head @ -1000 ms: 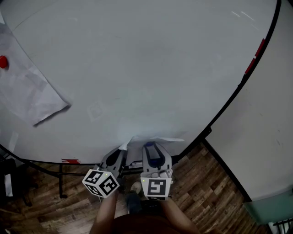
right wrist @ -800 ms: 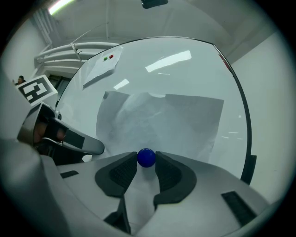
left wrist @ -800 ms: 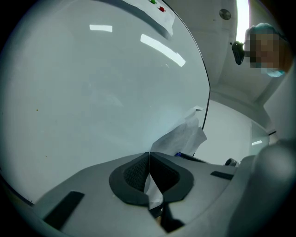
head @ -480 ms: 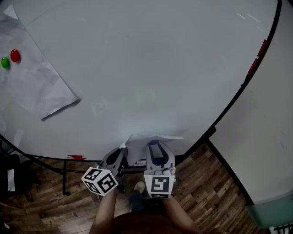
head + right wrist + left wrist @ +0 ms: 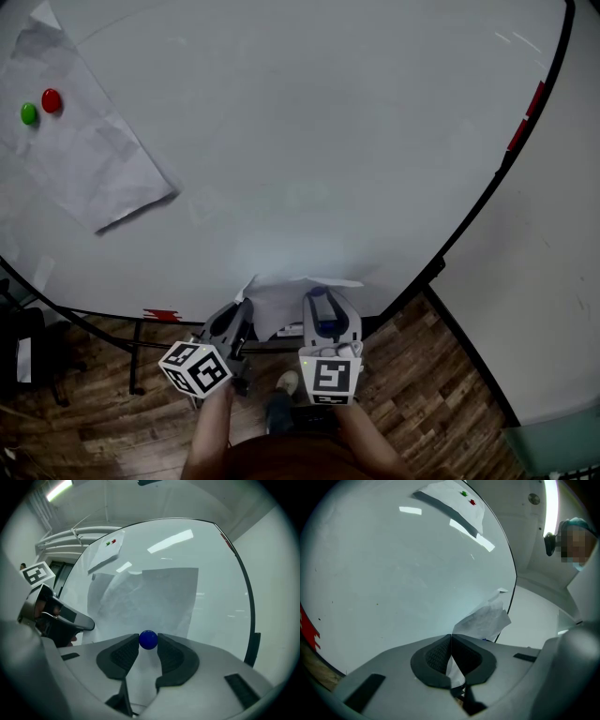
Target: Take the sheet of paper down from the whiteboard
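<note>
A crumpled white sheet of paper (image 5: 281, 302) hangs at the lower edge of the whiteboard (image 5: 328, 141), just ahead of both grippers. My left gripper (image 5: 246, 311) is shut on the sheet's left edge. In the left gripper view the paper (image 5: 486, 619) runs out from between the closed pads of the left gripper (image 5: 450, 638). My right gripper (image 5: 318, 298) is shut on a small blue ball magnet (image 5: 148, 640), which it holds against the sheet (image 5: 150, 597). The left gripper (image 5: 56, 616) also shows at the left of the right gripper view.
A second crumpled sheet (image 5: 89, 150) is pinned at the board's upper left by a red magnet (image 5: 52, 99) and a green magnet (image 5: 29, 113). The board's black frame (image 5: 487, 187) curves down the right. Below lie a wooden floor (image 5: 422, 403) and the stand's legs (image 5: 136, 361). A person (image 5: 581, 550) stands to the right.
My left gripper has shifted slightly left with the sheet's edge. The head view has swung, so the second sheet and its two magnets show more fully. The right gripper keeps still.
</note>
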{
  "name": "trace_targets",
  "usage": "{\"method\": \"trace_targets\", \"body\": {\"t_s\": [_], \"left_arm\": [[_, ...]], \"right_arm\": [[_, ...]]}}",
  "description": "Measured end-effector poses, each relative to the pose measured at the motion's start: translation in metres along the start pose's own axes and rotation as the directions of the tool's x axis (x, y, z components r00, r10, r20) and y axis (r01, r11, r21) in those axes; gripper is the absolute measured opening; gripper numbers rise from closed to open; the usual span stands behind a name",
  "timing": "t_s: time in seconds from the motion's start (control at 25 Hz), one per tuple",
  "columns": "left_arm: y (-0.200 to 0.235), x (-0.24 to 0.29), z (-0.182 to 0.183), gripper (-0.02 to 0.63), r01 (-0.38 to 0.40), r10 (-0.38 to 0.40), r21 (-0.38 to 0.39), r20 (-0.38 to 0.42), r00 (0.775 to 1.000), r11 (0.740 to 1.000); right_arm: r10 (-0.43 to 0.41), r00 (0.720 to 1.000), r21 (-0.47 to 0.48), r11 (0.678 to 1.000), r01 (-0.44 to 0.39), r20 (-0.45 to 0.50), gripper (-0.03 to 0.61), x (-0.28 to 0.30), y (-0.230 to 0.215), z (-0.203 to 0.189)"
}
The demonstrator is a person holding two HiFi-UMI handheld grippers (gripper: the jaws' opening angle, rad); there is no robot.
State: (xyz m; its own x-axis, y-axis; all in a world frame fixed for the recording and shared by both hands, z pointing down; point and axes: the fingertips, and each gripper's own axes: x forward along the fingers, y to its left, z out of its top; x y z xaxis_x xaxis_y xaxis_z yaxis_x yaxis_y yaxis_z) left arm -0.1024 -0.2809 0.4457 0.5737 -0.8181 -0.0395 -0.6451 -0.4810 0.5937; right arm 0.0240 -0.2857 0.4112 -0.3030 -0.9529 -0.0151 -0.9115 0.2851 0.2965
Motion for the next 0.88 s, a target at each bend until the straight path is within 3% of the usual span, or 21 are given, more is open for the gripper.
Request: {"method": "trace_targets", "body": {"t_s": [0.88], "left_arm": [[0.025,-0.031,0.017,0.025,-0.092,0.093,-0.023,0.054,0.994,0.996]], "right_arm": [[0.015,1.0,0.009,1.0,-0.015,0.001,0.138,-0.005,0.001,0.001]]}}
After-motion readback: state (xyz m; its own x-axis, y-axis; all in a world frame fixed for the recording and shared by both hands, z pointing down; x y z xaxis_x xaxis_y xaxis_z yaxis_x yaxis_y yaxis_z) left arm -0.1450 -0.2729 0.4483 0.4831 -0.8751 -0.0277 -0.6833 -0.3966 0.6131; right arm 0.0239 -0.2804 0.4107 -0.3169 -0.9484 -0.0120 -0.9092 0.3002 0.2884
